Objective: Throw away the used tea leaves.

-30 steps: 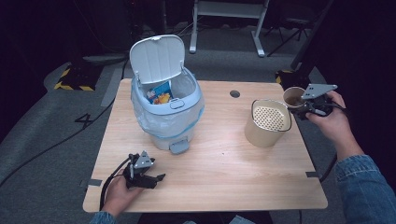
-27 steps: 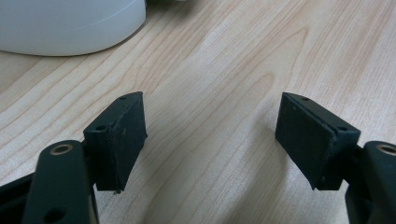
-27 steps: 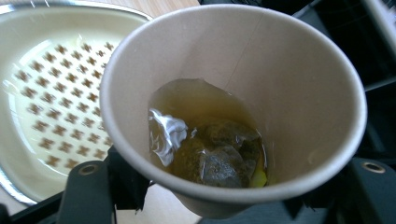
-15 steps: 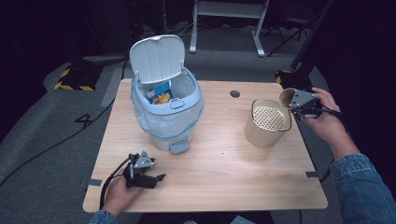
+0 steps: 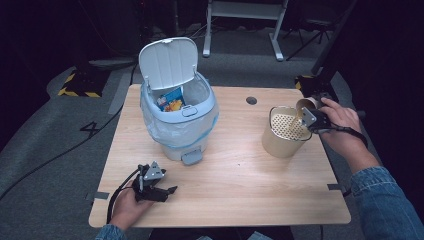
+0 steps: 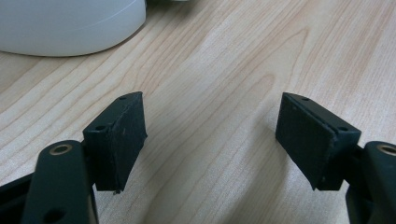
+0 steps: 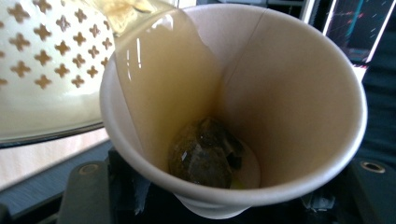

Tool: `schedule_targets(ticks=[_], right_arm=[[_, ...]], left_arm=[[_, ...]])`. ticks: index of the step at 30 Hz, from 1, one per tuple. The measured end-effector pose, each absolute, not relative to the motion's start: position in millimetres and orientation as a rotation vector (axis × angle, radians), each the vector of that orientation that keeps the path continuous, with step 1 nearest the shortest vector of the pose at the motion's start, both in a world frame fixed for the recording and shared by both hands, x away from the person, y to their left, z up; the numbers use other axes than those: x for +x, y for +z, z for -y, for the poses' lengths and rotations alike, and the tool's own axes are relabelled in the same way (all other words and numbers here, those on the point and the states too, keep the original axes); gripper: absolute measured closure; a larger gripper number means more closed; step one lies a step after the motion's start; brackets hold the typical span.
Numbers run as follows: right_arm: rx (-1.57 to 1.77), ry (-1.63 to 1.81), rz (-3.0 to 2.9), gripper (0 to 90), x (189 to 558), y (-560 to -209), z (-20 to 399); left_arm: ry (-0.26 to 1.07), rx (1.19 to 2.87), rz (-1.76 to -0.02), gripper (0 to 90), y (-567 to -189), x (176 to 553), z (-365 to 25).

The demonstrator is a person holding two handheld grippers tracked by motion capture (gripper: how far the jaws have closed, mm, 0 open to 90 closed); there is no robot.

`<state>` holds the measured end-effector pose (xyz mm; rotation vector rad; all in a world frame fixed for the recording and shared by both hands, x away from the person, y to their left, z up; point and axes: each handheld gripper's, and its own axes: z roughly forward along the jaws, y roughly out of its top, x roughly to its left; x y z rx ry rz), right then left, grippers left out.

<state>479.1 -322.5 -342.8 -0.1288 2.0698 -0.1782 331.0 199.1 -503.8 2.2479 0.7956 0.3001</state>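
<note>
R gripper [image 5: 311, 118] is clamped on a paper cup [image 7: 233, 112], tipped at the near-right rim of the perforated strainer pot [image 5: 286, 131]; tea runs out, tea bag [image 7: 205, 151] sits in the cup's bottom. Risk: tip further & the bag drops in w/ the liquid, or the stream misses the rim onto the bench [image 5: 240, 170]. L gripper [image 5: 159, 189], jaws apart & empty, rests well left of the pot, near the bin [image 5: 177, 117].
</note>
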Motion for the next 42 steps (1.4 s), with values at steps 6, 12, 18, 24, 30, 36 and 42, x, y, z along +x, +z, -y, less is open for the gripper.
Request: schedule_targets(ticks=[6,12,18,24,30,36,42], right_arm=[[-0.306,-0.397,-1.917,32.8,473,-351,307],[-0.456,-0.562,-1.771,32.9,465,-357,292],[-0.587,-0.705,-1.640,32.9,461,-367,282],[-0.643,-0.773,-1.568,32.7,459,-369,280],[-0.618,-0.749,-1.562,32.5,458,-364,281],[-0.511,-0.634,-1.633,32.0,458,-356,286],[-0.283,-0.392,-1.809,31.9,465,-340,298]], left_arm=[[0.300,2.248,-0.796,24.7,-504,331,-199],[0.300,2.248,-0.796,24.7,-504,331,-199],[0.300,2.248,-0.795,24.7,-504,331,-199],[0.300,2.248,-0.795,24.7,-504,331,-199],[0.300,2.248,-0.796,24.7,-504,331,-199],[0.300,2.248,-0.796,24.7,-504,331,-199],[0.300,2.248,-0.796,24.7,-504,331,-199]])
